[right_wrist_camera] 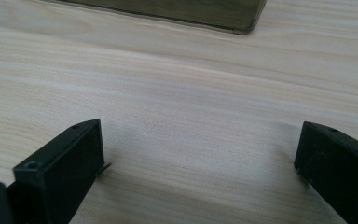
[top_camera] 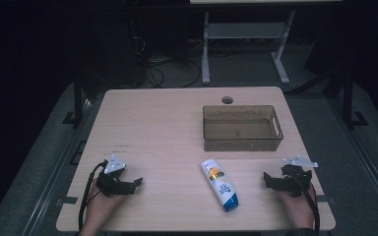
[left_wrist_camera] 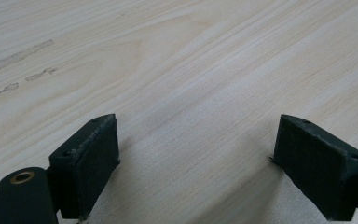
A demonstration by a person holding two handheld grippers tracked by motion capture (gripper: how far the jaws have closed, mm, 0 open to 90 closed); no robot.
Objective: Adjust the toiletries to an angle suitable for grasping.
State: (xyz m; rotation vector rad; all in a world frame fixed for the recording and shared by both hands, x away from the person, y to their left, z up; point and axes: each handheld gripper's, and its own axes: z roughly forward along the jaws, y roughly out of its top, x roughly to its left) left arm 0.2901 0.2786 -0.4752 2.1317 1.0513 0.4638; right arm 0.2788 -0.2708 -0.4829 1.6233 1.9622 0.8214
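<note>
A white bottle (top_camera: 220, 184) with a blue cap and a yellow label lies flat on the wooden table (top_camera: 167, 128), near the front, cap toward the person. Behind it stands a clear brownish bin (top_camera: 241, 128), nothing visible inside. My left gripper (top_camera: 138, 183) rests on the table at front left, open, with bare wood between its jaws (left_wrist_camera: 196, 154). At front right, my right gripper (top_camera: 266, 179) is open too, jaws wide over bare wood (right_wrist_camera: 198, 161). The bin's lower edge (right_wrist_camera: 205, 14) shows at the top of the right gripper view.
A round cable hole (top_camera: 227, 100) sits at the table's far edge behind the bin. Beyond the table stand a white desk frame (top_camera: 246, 39) and cables on the floor. Faint marks (left_wrist_camera: 18, 70) lie on the wood in the left gripper view.
</note>
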